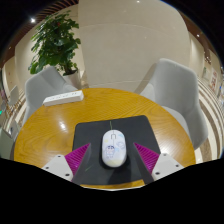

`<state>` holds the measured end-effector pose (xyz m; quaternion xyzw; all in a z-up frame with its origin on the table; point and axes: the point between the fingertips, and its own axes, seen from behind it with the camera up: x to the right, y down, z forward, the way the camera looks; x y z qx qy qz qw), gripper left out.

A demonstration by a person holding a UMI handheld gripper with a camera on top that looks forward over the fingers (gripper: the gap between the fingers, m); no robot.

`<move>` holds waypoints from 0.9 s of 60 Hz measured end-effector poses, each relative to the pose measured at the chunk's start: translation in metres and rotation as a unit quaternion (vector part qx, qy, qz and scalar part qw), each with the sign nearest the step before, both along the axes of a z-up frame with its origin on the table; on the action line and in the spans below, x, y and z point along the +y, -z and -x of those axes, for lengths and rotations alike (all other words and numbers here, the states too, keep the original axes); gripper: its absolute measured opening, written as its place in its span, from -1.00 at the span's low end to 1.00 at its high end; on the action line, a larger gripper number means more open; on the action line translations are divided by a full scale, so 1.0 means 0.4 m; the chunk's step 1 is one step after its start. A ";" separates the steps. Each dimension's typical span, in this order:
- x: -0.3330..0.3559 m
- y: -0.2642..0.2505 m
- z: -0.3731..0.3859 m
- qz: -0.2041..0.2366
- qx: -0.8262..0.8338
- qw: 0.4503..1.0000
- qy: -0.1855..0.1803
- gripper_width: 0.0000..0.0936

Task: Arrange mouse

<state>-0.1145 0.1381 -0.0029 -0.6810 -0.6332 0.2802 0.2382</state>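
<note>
No brand, label or writing was readable anywhere, including on the mouse. Your gripper (pixel 115 160) had its fingers spread apart, the magenta pads (pixel 80 157) facing inward at either side. The white mouse (pixel 114 147) sat between them on the dark mouse pad (pixel 137 128), resting on its own with a gap showing at each side; neither finger pressed on it. Its long axis ran straight ahead along the line of your fingers, the scroll-wheel end pointing away from you toward the far side of the round wooden table (pixel 50 130). Beyond the pad and off to the left, near the table's far edge, lay a white keyboard (pixel 63 97), set at a slant. Two grey chairs (pixel 175 85) stood behind the table, and a leafy potted plant (pixel 57 42) stood further back on the left.
</note>
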 end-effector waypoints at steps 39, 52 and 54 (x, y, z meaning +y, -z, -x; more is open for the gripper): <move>-0.193 -0.214 -0.724 -0.044 -0.060 0.997 0.007 0.82; -0.196 -0.215 -0.742 -0.063 -0.063 0.996 0.018 0.82; -0.208 -0.219 -0.740 -0.058 -0.061 0.996 0.016 0.82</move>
